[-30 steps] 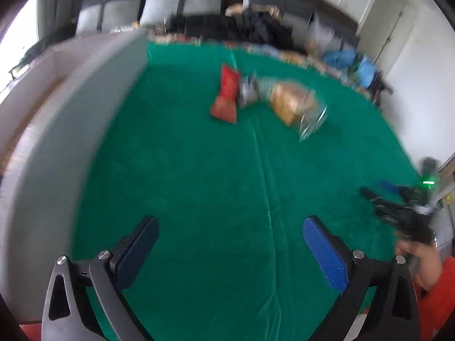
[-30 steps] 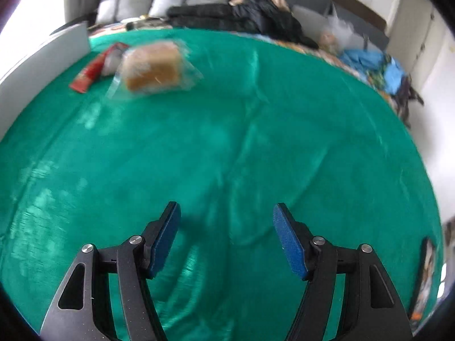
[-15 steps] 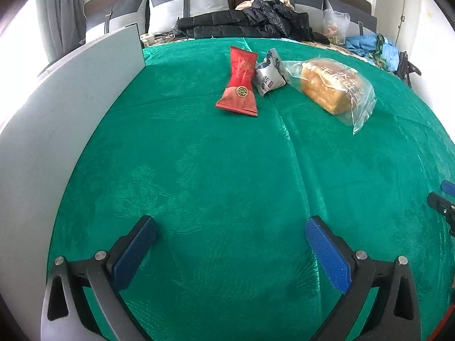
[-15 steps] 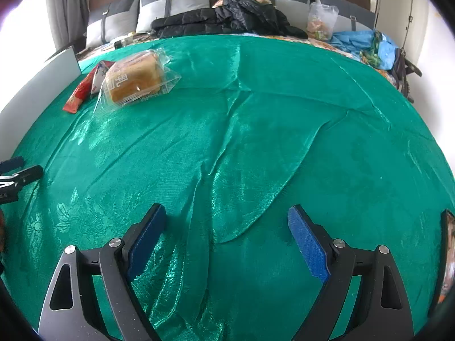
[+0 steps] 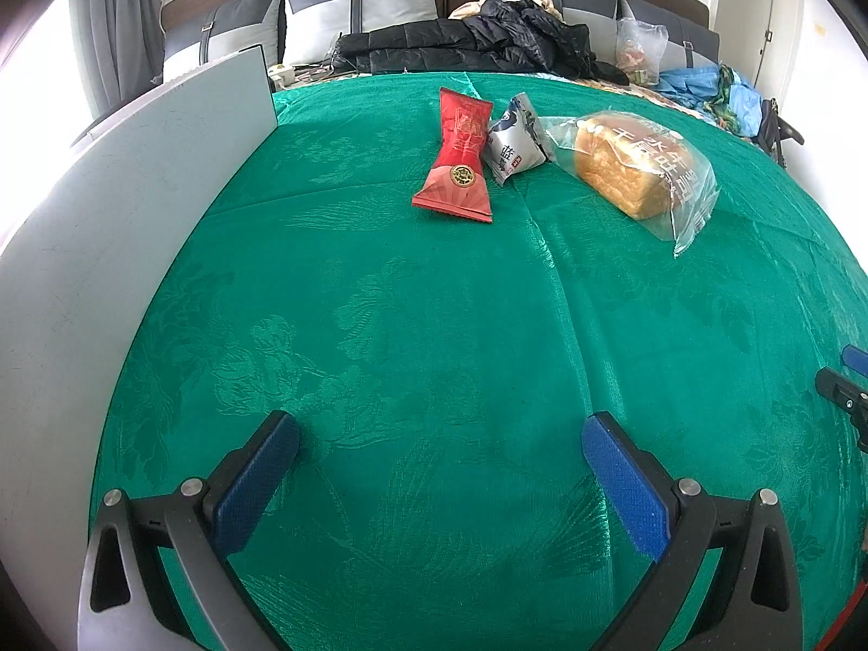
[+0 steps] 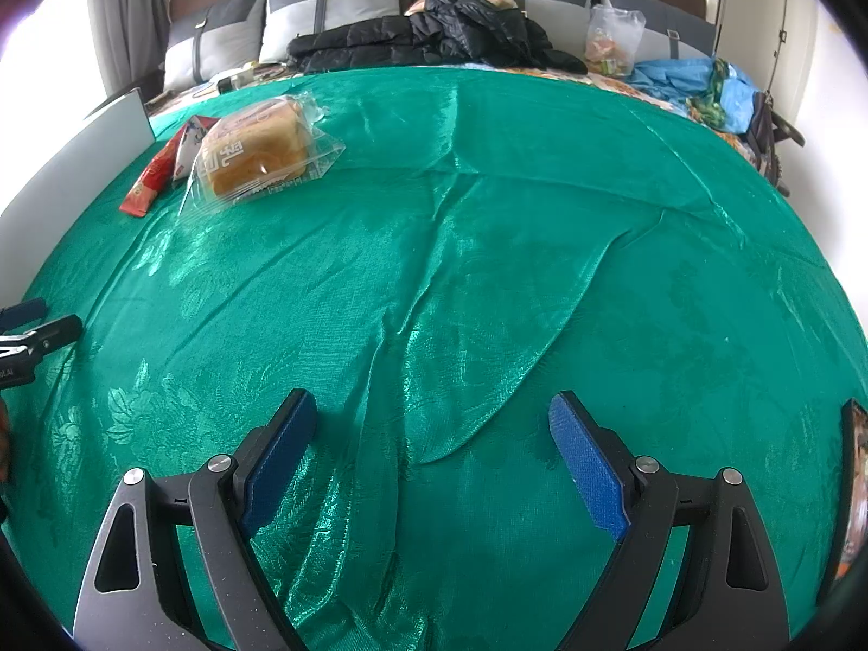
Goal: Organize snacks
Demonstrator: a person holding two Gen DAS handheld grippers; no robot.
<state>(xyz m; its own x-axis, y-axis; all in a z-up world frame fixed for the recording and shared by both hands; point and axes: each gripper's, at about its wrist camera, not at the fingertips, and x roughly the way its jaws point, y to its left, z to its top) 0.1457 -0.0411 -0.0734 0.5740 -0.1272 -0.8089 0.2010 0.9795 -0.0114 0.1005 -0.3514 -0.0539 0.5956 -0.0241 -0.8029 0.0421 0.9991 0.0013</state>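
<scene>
Along the left edge of the green cloth stands a grey board, upright and running toward the far end. Right of it, at the far middle of the cloth, lies a red packet, flat, with a small white pouch touching its right side. Just beside the pouch, to the right, a bagged loaf lies on its side, its clear wrapper trailing toward the near edge. Behind the cloth a black jacket is heaped against grey cushions.

Low over bare cloth, well short of the snacks, the left gripper hangs with its blue pads spread wide and nothing between them. Further right, the right gripper is likewise wide apart and empty, above a creased fold of cloth; from its view the loaf sits far off to the left.
</scene>
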